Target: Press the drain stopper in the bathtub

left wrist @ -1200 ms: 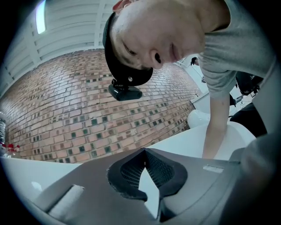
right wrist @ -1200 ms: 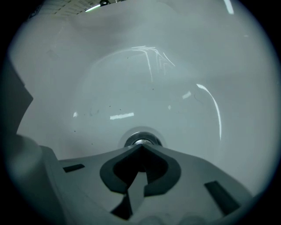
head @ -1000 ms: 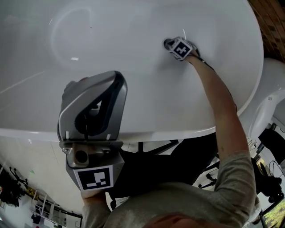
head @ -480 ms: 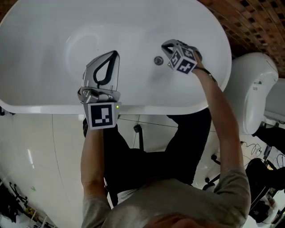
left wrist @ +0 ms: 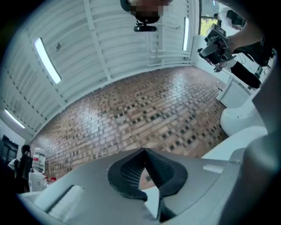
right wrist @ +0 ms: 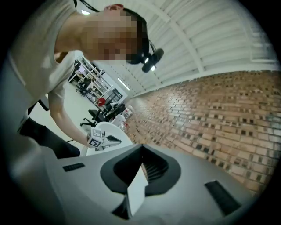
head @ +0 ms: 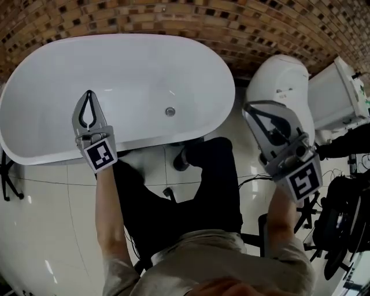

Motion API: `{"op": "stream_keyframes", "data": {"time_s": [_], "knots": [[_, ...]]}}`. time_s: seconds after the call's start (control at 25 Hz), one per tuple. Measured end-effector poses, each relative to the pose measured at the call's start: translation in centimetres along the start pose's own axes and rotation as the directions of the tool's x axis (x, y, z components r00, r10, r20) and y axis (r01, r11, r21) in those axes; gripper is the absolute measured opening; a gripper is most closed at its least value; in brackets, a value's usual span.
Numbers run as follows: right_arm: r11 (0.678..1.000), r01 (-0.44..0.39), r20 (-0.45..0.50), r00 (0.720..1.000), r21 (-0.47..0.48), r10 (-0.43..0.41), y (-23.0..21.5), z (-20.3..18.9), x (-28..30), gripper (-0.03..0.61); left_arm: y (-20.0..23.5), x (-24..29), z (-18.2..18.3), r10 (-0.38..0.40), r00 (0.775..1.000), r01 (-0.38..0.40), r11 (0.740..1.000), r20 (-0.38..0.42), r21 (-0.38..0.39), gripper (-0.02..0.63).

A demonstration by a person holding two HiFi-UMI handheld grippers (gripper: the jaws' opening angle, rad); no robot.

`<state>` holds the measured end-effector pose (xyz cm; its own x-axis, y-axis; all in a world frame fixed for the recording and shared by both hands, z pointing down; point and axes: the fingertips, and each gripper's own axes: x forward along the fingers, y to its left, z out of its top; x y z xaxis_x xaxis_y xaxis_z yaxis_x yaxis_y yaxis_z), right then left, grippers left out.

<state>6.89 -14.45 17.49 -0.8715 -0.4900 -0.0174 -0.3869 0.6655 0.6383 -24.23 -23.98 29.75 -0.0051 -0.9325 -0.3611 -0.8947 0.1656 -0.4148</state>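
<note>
"Drain stopper (head: 170,111): where was it?"

"On the bottom of the white bathtub (head: 115,63), nearer the tub's right end than its left, and closer to the near rim than to the far one. It showed only as a small round metal disc. I couldn't tell whether it sat up or down."

"Was anything touching it?"

"No. Both tools were well apart from it. The left gripper (head: 88,93) was held over the near rim toward the tub's left end, pointing at the brick wall (head: 173,17). Its jaws were closed tip to tip, with nothing between them."

"And the other one?"

"The right gripper (head: 247,108) was outside the tub altogether, off its right end and in front of the white toilet (head: 283,75). Its jaws were pressed together too and held nothing."

"What about the person?"

"They stood on the pale tiled floor (head: 46,202) just beside the near rim, with both arms stretched forward."
</note>
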Motion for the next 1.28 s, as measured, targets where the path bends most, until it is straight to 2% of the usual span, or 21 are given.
{"op": "stream_keyframes", "data": {"time_s": [0.08,0.16,0.32,0.4,0.48,0.56,0.68,0.76,0.8,0.96,1.04,1.16,1.28], "knots": [[0.999,0.033,0.092,0.995,0.001,-0.033,0.6,4.0,-3.8,0.002,0.2,-1.5,6.8,-0.027,0.993,0.025,1.0,0.117,0.018,0.006],[0.998,0.066,0.16,0.985,-0.001,-0.065,0.9,7.1,-6.5,0.002,-0.2,-3.6,13.3,-0.079,0.972,0.069,0.996,0.219,0.053,0.006],[0.992,0.12,0.245,0.964,-0.048,-0.104,1.8,12.0,-10.1,0.001,-0.6,-8.8,24.4,-0.179,0.906,0.159,0.984,0.382,0.085,0.006],[0.984,0.144,0.296,0.949,-0.102,-0.108,2.8,14.6,-11.7,0.002,-0.9,-11.5,28.2,-0.229,0.87,0.234,0.971,0.436,0.043,0.006],[0.975,0.166,0.351,0.93,-0.149,-0.104,4.0,17.1,-13.4,0.002,-1.2,-13.8,31.1,-0.271,0.838,0.323,0.946,0.474,-0.029,0.006],[0.966,0.183,0.394,0.914,-0.182,-0.099,5.3,19.1,-14.8,0.002,-1.2,-16.1,33.8,-0.295,0.813,0.368,0.928,0.501,-0.051,0.006],[0.958,0.206,0.437,0.894,-0.198,-0.101,6.8,21.6,-16.5,0.002,-0.9,-19.6,37.4,-0.327,0.78,0.408,0.912,0.534,-0.039,0.006],[0.954,0.22,0.474,0.875,-0.205,-0.1,7.4,23.1,-17.6,0.002,-1.1,-21.5,39.7,-0.359,0.749,0.431,0.902,0.557,0.002,0.006],[0.952,0.222,0.487,0.868,-0.213,-0.094,7.5,23.7,-18.1,0.001,-1.3,-22.2,40.4,-0.374,0.741,0.43,0.902,0.558,0.035,0.006],[0.943,0.237,0.493,0.865,-0.235,-0.094,7.5,24.3,-18.5,0.002,-2.0,-22.9,40.6,-0.419,0.754,0.401,0.904,0.506,0.149,0.006],[0.943,0.236,0.5,0.861,-0.234,-0.091,7.4,24.2,-18.5,0.002,-2.1,-22.9,40.1,-0.431,0.759,0.4,0.9,0.488,0.174,0.006],[0.95,0.195,0.515,0.856,-0.244,-0.044,8.2,24.1,-18.4,0.002,-2.0,-23.0,39.9,-0.432,0.755,0.41,0.898,0.493,0.16,0.006],[0.936,0.188,0.484,0.875,-0.297,-0.023,9.1,23.5,-17.5,0.0,-1.8,-23.5,40.3,-0.446,0.725,0.461,0.88,0.525,0.111,0.006]]}}
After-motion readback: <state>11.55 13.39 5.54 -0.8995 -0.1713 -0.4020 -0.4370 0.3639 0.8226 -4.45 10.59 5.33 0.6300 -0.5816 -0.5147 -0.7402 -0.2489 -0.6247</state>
